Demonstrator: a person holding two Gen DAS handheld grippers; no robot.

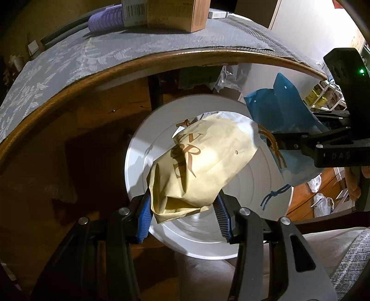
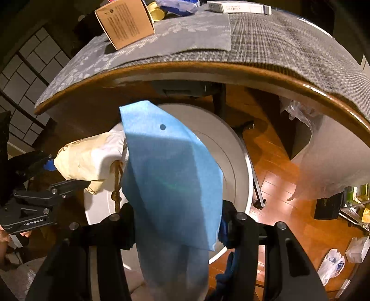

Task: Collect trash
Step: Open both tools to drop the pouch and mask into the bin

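Observation:
My left gripper (image 1: 183, 214) is shut on a crumpled cream paper bag (image 1: 198, 166) with brown lettering and holds it over the open white trash bin (image 1: 138, 148) on the floor. My right gripper (image 2: 178, 228) is shut on a blue paper bag (image 2: 171, 176) and holds it over the same bin (image 2: 233, 162). The blue bag (image 1: 282, 108) and the right gripper (image 1: 289, 141) show at the right of the left wrist view. The cream bag (image 2: 90, 159) and the left gripper (image 2: 60, 173) show at the left of the right wrist view. The two bags touch.
A wooden table edge (image 1: 69, 97) with grey mats runs above the bin. A brown cardboard box (image 2: 127, 25), a white box (image 2: 240, 8) and a purple roll (image 1: 105, 19) sit on the table. Plastic bags (image 2: 333, 264) lie on the wooden floor at right.

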